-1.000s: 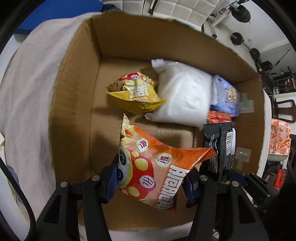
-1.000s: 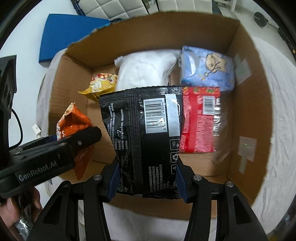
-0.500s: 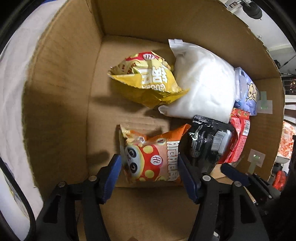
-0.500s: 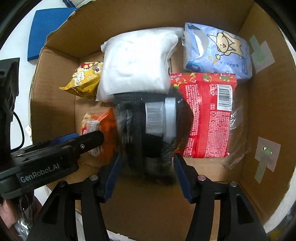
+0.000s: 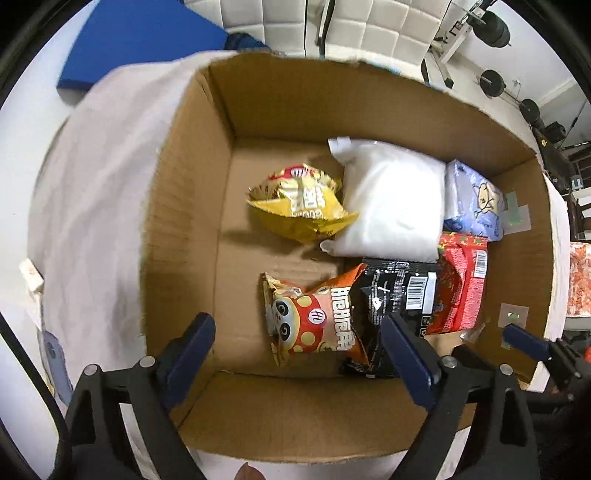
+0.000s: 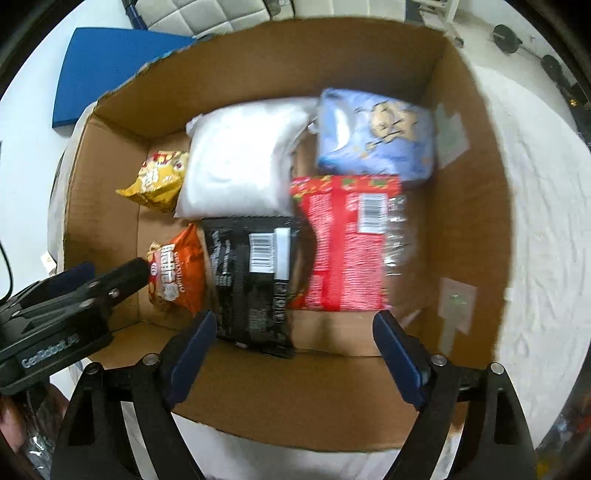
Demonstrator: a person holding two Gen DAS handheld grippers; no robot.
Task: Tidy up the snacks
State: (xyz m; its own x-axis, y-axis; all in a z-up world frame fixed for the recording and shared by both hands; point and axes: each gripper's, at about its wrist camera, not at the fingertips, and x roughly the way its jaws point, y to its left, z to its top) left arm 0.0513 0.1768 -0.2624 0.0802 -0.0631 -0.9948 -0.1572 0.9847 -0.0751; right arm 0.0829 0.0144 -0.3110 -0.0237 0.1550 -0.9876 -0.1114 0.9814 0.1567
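Note:
An open cardboard box point(image 5: 184, 206) point(image 6: 465, 206) holds several snack bags. The orange bag point(image 5: 314, 321) point(image 6: 177, 273) lies on the floor at the near left, with the black bag point(image 5: 395, 299) point(image 6: 251, 280) beside it and partly over its right edge. Behind them are a yellow bag point(image 5: 299, 203) point(image 6: 159, 181), a white bag point(image 5: 391, 206) point(image 6: 240, 162), a pale blue bag point(image 5: 472, 203) point(image 6: 373, 136) and a red bag point(image 5: 461, 280) point(image 6: 347, 240). My left gripper point(image 5: 299, 358) hangs open above the near wall, holding nothing. My right gripper point(image 6: 291, 354) is open too, above the black bag's near end.
The box stands on a white cloth point(image 5: 85, 206) point(image 6: 535, 221). A blue mat point(image 5: 140, 37) point(image 6: 110, 62) lies on the floor behind, and gym weights point(image 5: 491, 26) stand at the far right. The box floor's left part point(image 5: 240, 295) is bare cardboard.
Both grippers have opened and let go of their bags: the orange and black bags now lie on the box floor. Both grippers have pulled back and up from the box.

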